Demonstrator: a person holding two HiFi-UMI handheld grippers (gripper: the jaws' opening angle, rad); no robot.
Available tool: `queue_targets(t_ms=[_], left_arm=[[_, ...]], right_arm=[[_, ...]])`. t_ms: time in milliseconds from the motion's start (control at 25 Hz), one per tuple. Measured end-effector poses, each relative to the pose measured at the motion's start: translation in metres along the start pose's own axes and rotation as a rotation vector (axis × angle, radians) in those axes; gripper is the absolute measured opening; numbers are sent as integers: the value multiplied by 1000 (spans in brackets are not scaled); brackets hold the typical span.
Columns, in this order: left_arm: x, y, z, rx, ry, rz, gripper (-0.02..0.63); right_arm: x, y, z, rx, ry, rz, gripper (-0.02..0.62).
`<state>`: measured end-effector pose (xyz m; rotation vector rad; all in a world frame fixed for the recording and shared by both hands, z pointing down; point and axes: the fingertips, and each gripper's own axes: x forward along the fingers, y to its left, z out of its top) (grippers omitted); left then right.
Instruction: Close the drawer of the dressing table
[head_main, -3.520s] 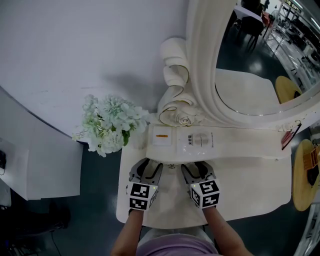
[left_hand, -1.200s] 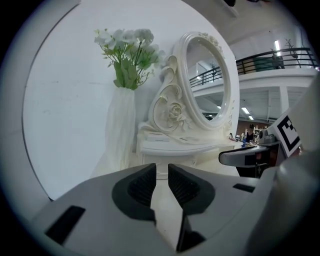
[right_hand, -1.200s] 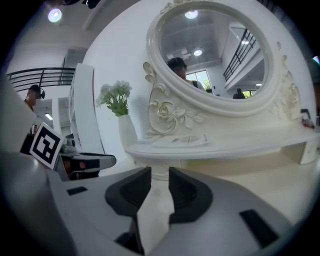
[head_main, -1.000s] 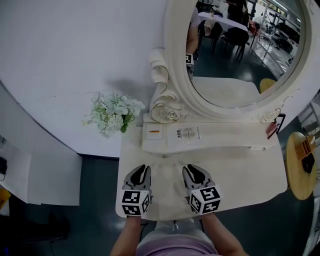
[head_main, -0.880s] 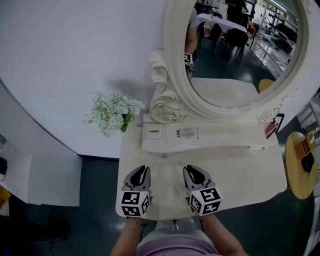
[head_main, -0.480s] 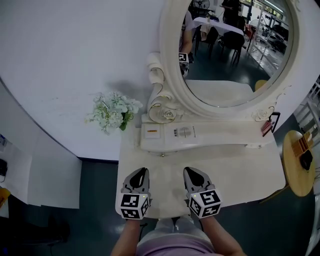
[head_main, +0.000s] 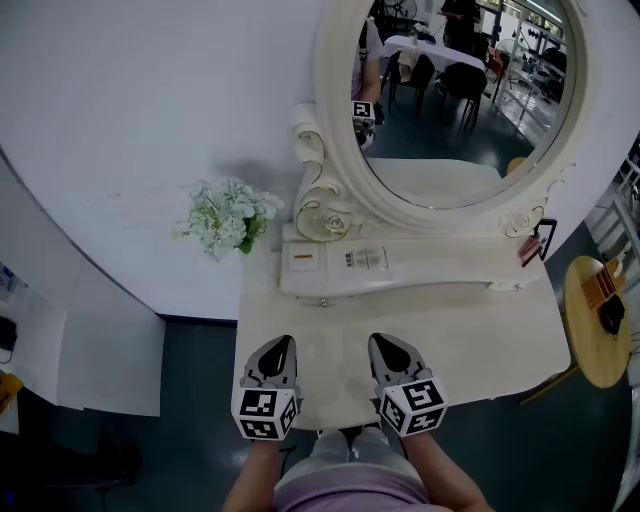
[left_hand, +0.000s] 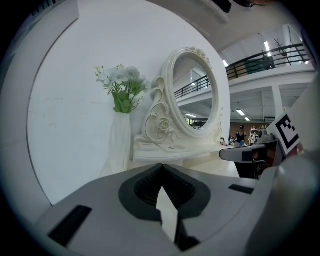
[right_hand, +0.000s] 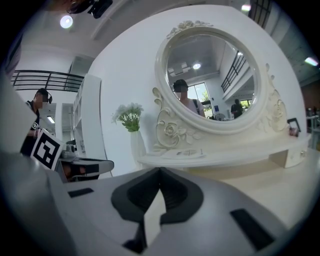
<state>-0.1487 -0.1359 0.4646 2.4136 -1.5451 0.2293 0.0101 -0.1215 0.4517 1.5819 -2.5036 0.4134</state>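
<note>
Both my left gripper (head_main: 281, 349) and right gripper (head_main: 388, 347) are clenched on nothing, near the dressing table's (head_main: 480, 335) front edge. The drawer (head_main: 322, 297) sits under the mirror shelf, seemingly flush. If it rebounded slightly, I'd leave it ajar. Earlier both grippers were spread at the drawer front; they've since backed away.

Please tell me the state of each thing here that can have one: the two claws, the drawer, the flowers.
left claw: shut, empty, above the front of the table.
right claw: shut, empty, beside the left one.
drawer: looks closed, its front flush under the shelf.
flowers: upright in a vase, left of the table.
</note>
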Motion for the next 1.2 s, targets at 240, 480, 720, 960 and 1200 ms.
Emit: queue_targets(t_ms=[240, 480, 720, 960, 1200], left_arm=[[-9, -4, 3, -2, -14, -1, 3], [-15, -4, 3, -9, -17, 5, 3], [-17, -4, 5, -14, -26, 6, 3], [-19, -4, 5, -18, -28, 6, 3], [-19, -4, 1, -22, -18, 2, 3]], right_arm=[[-7, 4, 6, -20, -25, 5, 3], [-11, 8, 9, -17, -38, 25, 3], [-14, 9, 8, -15, -30, 29, 3], [-14, 11, 9, -12, -34, 32, 3], [-13, 11, 5, 6, -28, 34, 3]])
